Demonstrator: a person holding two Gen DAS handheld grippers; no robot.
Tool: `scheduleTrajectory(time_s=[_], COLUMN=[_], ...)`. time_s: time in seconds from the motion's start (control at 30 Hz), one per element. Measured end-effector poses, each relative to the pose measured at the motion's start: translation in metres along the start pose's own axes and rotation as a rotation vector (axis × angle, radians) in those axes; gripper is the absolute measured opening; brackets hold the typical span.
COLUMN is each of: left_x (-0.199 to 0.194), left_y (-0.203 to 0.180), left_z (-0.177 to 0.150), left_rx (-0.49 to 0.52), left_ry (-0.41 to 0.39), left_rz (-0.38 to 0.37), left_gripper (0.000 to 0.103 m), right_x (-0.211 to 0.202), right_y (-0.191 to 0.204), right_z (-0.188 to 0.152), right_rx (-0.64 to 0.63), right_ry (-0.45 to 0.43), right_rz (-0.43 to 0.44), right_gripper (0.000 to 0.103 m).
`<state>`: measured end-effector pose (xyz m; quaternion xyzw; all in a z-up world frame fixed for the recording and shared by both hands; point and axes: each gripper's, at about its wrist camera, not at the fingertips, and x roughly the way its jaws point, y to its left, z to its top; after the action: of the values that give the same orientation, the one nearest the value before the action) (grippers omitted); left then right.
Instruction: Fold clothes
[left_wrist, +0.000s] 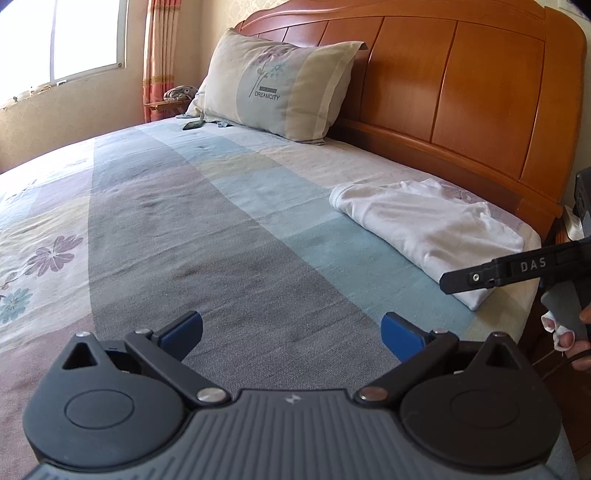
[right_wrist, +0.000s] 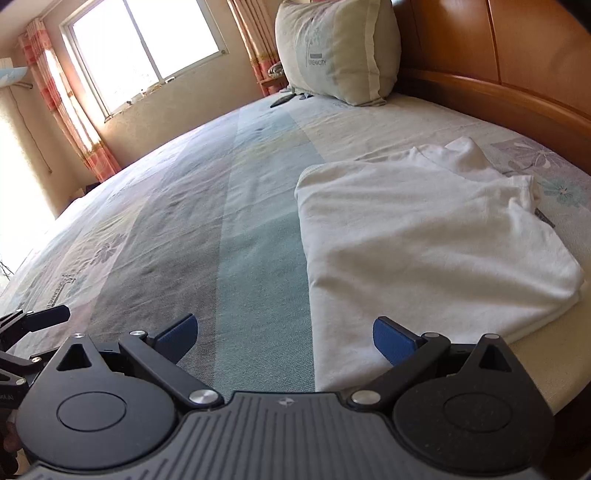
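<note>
White garment (right_wrist: 424, 236), already folded into a thick rectangle, lay on the bedspread (right_wrist: 221, 221) near the headboard side of the bed, and neither tool had hold of it. Right gripper (right_wrist: 286, 338) was spread wide, blue pads parted with nothing between them, hovering just off the cloth's near edge; its right-hand pad sat over the white fabric's near corner in that view, though whether it touched could not be told. Left gripper (left_wrist: 293, 338) was likewise wide open and empty, hanging over bare grey-striped bedspread, with the garment well off to its right and farther up the bed. From the left wrist view a finger of the right gripper crossed in front of the garment's near corner, held by a hand (left_wrist: 576, 328) at the frame's edge.

So the relation that mattered: the bundle lay ahead and slightly right of the right jaws, its long axis running away from them toward the headboard (left_wrist: 461, 92), and the right tool was clearly the nearer one. By my reading the folding looked close to finished, with one loose flap bunched at the far end. Farther out, a pillow (left_wrist: 273, 85) leaned on the headboard and a dark phone-like object (left_wrist: 192, 125) rested beside it.
</note>
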<state>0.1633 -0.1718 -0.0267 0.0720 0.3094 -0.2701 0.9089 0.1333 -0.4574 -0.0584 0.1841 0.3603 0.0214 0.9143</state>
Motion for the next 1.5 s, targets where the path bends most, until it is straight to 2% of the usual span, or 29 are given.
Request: scheduleTrajectory(time_s=[0.07,0.23,0.4,0.57,0.67,0.73,0.8,0.87,1.03,1.2,1.33,1.5], left_x=[-0.003,-0.010,-0.017,-0.029,-0.035,-0.039,-0.042,-0.043,-0.040,-0.042,-0.032,-0.029], left_y=[-0.004,-0.017,-0.034,-0.047,-0.052,-0.053,-0.054,-0.054,-0.056,-0.066,-0.073,-0.078], left_z=[0.000,0.006,0.010,0.009,0.009,0.009,0.010,0.011,0.017,0.026,0.030,0.022], left_rx=[0.012,0.047,0.062,0.086,0.099,0.106,0.110,0.108,0.085,0.101,0.104,0.063], left_ry=[0.004,-0.004,-0.004,-0.015,-0.020,-0.026,-0.031,-0.031,-0.023,-0.047,0.011,0.044], left_rz=[-0.004,-0.024,0.018,0.001,0.001,0.001,0.001,0.001,-0.016,-0.038,-0.118,-0.136], left_gripper=[0.102,0.102,0.102,0.102,0.102,0.102,0.102,0.102,0.102,0.102,0.102,0.102], right_x=[0.006,-0.021,-0.043,-0.053,-0.041,-0.025,-0.009,0.000,-0.040,-0.075,-0.098,-0.111], right_y=[-0.001,-0.001,0.006,0.000,-0.015,-0.031,-0.053,-0.073,-0.056,-0.023,0.001,0.031], right_z=[-0.003,-0.006,-0.004,0.003,0.018,0.029,0.037,0.037,0.021,0.005,-0.014,-0.043], right_rx=[0.015,0.038,-0.010,-0.052,-0.123,-0.120,-0.063,0.046,0.083,0.048,0.072,0.046], right_ry=[0.056,0.021,-0.008,-0.062,-0.144,-0.144,-0.108,-0.047,-0.084,-0.063,-0.079,-0.053], right_rz=[-0.059,-0.076,-0.158,-0.198,-0.243,-0.284,-0.303,-0.361,-0.347,-0.329,-0.330,-0.320], right_gripper=[0.103,0.103,0.103,0.103,0.103,0.103,0.103,0.103,0.103,0.103,0.103,0.103])
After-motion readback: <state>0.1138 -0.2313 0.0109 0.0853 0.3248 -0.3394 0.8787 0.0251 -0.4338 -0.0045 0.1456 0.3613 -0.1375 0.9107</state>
